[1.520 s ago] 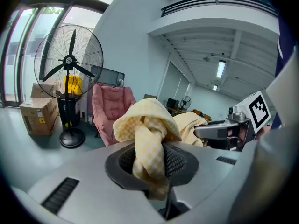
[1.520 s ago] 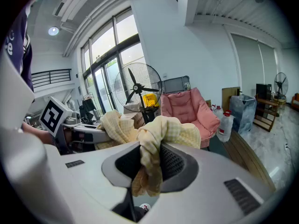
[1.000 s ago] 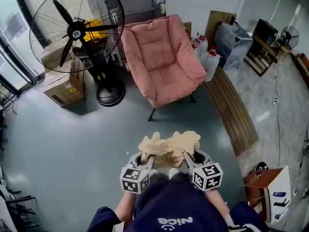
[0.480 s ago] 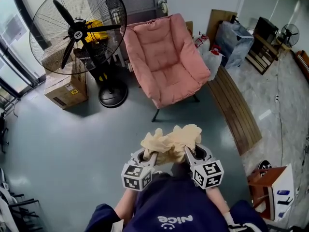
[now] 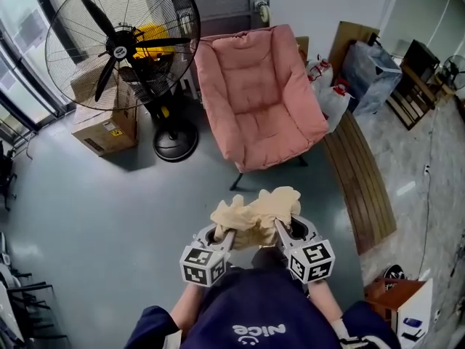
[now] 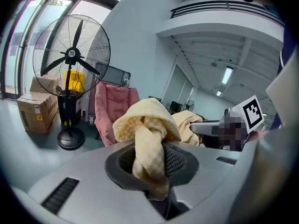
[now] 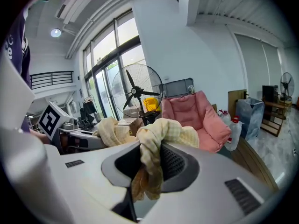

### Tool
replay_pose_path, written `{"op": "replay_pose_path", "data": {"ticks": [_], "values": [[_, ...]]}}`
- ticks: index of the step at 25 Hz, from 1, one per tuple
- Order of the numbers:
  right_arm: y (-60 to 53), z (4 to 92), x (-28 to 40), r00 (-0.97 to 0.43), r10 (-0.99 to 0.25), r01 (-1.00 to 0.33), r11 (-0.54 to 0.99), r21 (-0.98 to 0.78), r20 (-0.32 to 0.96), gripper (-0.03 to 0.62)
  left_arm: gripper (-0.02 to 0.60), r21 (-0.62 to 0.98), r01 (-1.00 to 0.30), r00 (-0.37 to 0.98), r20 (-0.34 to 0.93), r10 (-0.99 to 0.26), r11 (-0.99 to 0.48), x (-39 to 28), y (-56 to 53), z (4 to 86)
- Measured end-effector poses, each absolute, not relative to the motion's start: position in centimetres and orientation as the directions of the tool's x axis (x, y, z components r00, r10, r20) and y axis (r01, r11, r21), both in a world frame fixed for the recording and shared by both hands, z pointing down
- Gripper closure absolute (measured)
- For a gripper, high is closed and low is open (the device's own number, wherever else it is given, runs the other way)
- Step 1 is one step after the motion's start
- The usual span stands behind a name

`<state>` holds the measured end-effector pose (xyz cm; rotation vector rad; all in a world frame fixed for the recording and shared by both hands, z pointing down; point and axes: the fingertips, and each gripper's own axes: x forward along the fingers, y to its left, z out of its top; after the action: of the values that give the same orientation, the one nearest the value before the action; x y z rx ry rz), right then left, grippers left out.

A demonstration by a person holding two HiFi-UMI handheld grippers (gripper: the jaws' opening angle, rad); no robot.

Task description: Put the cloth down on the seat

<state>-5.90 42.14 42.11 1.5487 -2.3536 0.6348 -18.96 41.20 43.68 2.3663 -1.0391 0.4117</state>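
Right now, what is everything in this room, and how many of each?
cloth: one, pale yellow checked, bunched between the two grippers
armchair: one, pink, ahead near the wall
fan: one, black, on a stand left of the armchair
cardboard box: at least one, brown, on the floor beside the fan
jugs: two, white with red caps, right of the armchair
slatted wooden board: one, brown, on the floor at right
left gripper: one, grey, shut on the cloth
right gripper: one, grey, shut on the cloth

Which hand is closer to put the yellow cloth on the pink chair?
Probably right, barely. The right gripper and left gripper both clamp the yellow cloth, but the pink chair sits slightly rightward.
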Motion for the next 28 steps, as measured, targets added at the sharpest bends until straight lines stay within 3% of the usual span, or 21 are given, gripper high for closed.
{"op": "replay_pose_path", "data": {"ticks": [12, 19, 28], "values": [[32.3, 41.9, 1.8, -0.501, -0.755, -0.864, 0.464, -0.196, 0.423, 0.482, 0.503, 0.35, -0.802, 0.597, 0.465, -0.654, -0.484, -11.1, 32.3, 44.0], [29.8, 42.5, 6.9, -0.505, -0.75, -0.862, 0.459, -0.214, 0.428, 0.482, 0.503, 0.326, -0.802, 0.597, 0.465, -0.654, -0.5, -5.4, 30.2, 44.1], [28.8, 43.3, 8.4, -0.506, -0.741, -0.861, 0.464, -0.208, 0.441, 0.482, 0.503, 0.367, -0.797, 0.604, 0.48, -0.636, -0.48, -4.1, 28.9, 45.2]]}}
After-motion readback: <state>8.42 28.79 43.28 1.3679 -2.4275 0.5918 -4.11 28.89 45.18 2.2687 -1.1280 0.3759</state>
